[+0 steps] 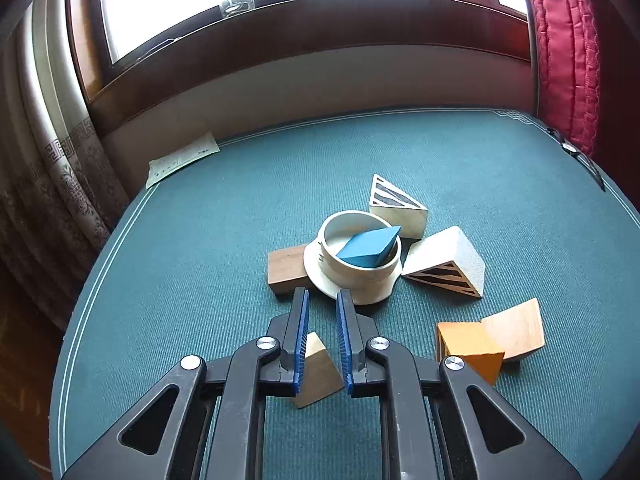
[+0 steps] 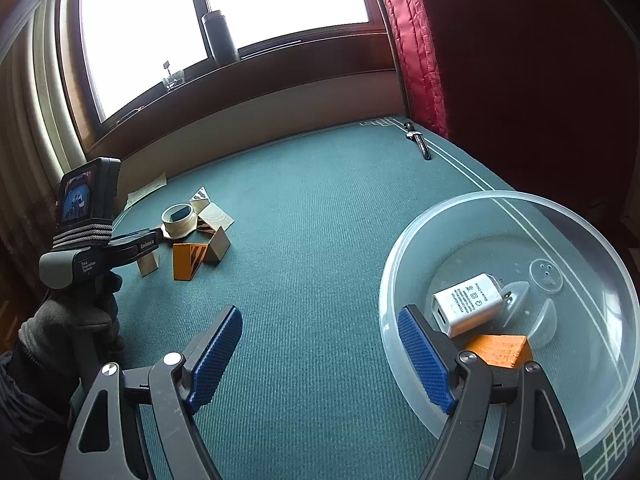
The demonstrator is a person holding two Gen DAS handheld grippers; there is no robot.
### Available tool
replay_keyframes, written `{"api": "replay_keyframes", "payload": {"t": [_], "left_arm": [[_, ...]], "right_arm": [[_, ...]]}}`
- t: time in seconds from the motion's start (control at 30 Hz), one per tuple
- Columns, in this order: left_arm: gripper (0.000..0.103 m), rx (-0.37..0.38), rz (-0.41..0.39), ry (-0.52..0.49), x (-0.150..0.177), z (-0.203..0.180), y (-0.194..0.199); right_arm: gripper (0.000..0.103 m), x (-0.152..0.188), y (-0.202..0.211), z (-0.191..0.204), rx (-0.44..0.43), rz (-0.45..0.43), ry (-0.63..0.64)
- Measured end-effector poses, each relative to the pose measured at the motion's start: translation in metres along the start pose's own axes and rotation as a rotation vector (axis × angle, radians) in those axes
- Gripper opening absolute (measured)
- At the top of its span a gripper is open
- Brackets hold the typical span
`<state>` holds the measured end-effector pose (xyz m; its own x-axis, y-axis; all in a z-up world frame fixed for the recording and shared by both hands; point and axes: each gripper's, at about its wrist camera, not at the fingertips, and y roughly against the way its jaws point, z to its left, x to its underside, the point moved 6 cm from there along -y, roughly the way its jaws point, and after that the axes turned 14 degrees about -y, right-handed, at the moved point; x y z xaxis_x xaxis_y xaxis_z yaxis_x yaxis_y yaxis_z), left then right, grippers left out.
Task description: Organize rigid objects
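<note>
My left gripper has its fingers narrowly apart around a pale wooden wedge that stands on the green table; whether the pads touch it I cannot tell. Ahead sits a white round cup with a blue block inside. Around the cup lie a brown block, two white striped wedges, an orange wedge and a tan block. My right gripper is open and empty, beside a clear plastic bowl holding a white charger and an orange block.
A paper slip lies at the table's far left edge. A dark metal item lies at the far right edge. A red curtain hangs at right, a window sill with a dark bottle behind.
</note>
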<state>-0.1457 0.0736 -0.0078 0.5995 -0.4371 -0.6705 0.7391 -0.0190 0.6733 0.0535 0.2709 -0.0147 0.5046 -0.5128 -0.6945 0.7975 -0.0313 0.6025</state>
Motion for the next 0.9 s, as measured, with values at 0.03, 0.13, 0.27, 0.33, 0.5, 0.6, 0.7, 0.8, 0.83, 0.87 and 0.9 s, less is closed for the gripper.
{"api": "replay_keyframes", "payload": {"t": [0.03,0.13,0.27,0.33,0.5,0.6,0.7,0.8,0.83,0.87,0.9], "left_arm": [[0.016,0.019,0.008,0.012,0.001,-0.001,-0.002],[0.028,0.07,0.027,0.037,0.002,-0.002,-0.01],[0.061,0.091,0.003,0.055,-0.004,-0.002,-0.009],[0.064,0.075,-0.018,0.036,-0.01,-0.002,-0.009],[0.064,0.063,-0.003,-0.024,-0.019,-0.005,-0.021],[0.064,0.091,0.012,-0.024,-0.022,-0.006,-0.029],[0.06,0.096,0.006,-0.027,-0.026,-0.006,-0.032],[0.059,0.085,-0.005,-0.036,-0.028,-0.007,-0.031],[0.059,0.072,-0.016,-0.037,-0.028,-0.007,-0.029],[0.059,0.05,-0.031,-0.044,-0.029,-0.006,-0.025],[0.059,0.015,-0.05,-0.061,-0.03,-0.006,-0.02]], "right_arm": [[0.084,0.0,0.0,0.0,-0.001,0.0,-0.001],[0.084,0.0,0.003,0.0,-0.006,0.0,-0.001],[0.084,0.0,0.006,0.005,-0.016,-0.009,0.011],[0.084,0.0,0.006,0.01,-0.029,-0.01,0.021],[0.084,0.003,0.0,0.029,-0.077,0.011,0.055],[0.084,0.008,-0.007,0.037,-0.099,0.041,0.061],[0.084,0.013,-0.013,0.041,-0.103,0.064,0.067],[0.084,0.017,-0.017,0.042,-0.103,0.08,0.071],[0.084,0.017,-0.018,0.042,-0.103,0.084,0.07],[0.084,0.018,-0.018,0.042,-0.103,0.087,0.07],[0.084,0.018,-0.019,0.042,-0.102,0.089,0.069]]}}
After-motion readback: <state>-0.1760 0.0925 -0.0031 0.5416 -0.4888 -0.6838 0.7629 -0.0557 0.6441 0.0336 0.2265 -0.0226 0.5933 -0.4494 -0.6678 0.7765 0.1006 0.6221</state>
